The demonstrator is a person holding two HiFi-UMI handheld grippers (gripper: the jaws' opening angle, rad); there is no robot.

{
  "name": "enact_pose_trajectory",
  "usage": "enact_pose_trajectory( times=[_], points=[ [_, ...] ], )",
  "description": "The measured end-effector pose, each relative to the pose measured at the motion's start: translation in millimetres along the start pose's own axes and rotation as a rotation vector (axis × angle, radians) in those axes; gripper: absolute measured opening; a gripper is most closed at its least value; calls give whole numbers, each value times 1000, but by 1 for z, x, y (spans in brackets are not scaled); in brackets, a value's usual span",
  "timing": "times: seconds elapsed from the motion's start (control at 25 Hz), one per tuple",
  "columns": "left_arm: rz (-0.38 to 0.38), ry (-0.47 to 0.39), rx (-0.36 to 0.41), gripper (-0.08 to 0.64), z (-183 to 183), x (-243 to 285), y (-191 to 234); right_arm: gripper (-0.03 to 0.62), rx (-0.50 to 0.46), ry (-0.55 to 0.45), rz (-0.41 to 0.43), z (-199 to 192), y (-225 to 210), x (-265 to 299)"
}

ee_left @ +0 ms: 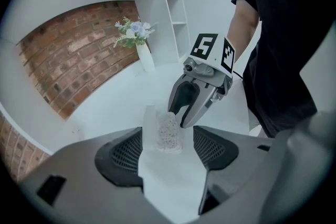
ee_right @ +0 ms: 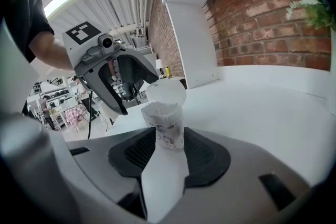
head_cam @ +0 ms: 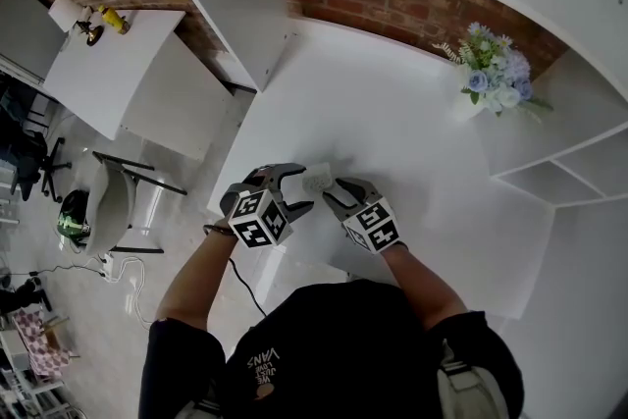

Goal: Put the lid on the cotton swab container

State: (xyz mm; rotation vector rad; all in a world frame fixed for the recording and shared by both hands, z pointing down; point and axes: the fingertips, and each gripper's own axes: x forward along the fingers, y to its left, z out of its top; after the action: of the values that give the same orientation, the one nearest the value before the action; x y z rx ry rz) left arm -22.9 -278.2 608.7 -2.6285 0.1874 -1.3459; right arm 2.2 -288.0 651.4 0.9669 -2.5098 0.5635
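Container: the container [ee_right: 168, 128] is upright and appears to rest on the counter [head_cam: 392, 113] near its front edge, between the two grippers. The mouth is open, with swab heads showing at the rim.
Lid: the lid [ee_right: 166, 93] is round and pale, and stands up at the mouth's far side in the right gripper view. Hinged or only leaning, cannot tell.
Right gripper: the right gripper [ee_right: 170, 147] has its pads pinching the container's sides. Likely reason: to keep the light tub from sliding or tipping while the lid is pushed.
Left gripper: the left gripper [ee_left: 168, 150] has its jaws spread wide with nothing between the pads. The tips aim down at the container from the opposite side, near it but apart. Probably kept wide to catch or nudge the lid.
Stage: lid not yet on.
Next, a guess: the left tips meet the lid's edge, swing it over the mouth and press evenly.
Risk: an off-centre push may tilt the tub in the pinch and spill swabs.
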Motion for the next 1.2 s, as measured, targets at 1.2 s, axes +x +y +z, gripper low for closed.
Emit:
enact_pose_trajectory(
  times=[1.2],
  points=[
    [28, -58, -132, 285, 0, 13, -28, 103, 113, -149, -20, 33, -13, -40]
  ],
)
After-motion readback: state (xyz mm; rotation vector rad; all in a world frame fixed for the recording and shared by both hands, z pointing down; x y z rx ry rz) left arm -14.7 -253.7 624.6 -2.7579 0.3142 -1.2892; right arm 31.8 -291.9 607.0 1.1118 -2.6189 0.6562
